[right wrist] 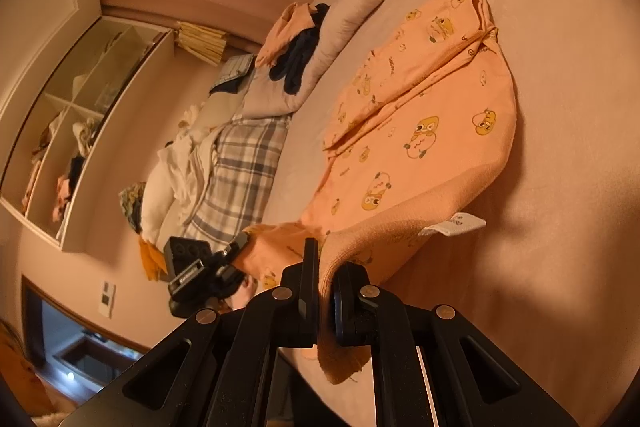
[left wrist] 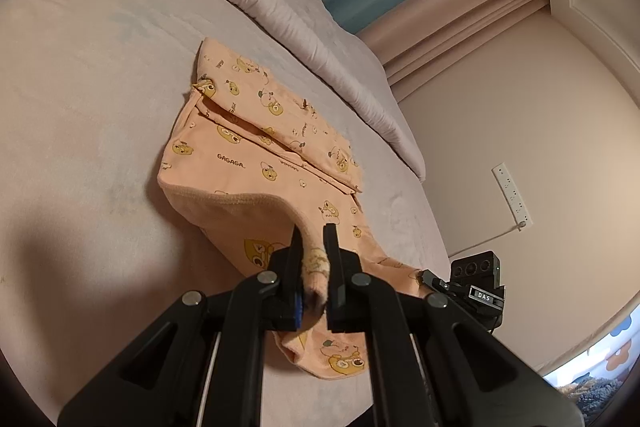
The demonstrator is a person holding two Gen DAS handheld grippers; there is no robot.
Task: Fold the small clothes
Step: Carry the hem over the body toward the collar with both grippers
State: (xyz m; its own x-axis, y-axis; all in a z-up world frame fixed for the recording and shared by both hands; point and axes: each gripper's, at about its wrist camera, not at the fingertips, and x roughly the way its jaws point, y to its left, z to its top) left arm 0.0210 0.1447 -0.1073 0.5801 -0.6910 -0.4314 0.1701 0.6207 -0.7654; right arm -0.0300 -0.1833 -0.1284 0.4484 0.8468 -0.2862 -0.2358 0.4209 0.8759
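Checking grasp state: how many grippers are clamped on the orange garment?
2. The left gripper pinches one near edge of the orange garment; the right gripper pinches the hem near the white label.

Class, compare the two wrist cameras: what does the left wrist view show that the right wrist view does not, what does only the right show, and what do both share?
Only the left wrist view shows the white power strip on the wall. Only the right wrist view shows the wall shelves, the plaid bedding and the garment's white label. Both show the orange printed garment on the bed, with the left gripper and the right gripper each shut on its near edge.
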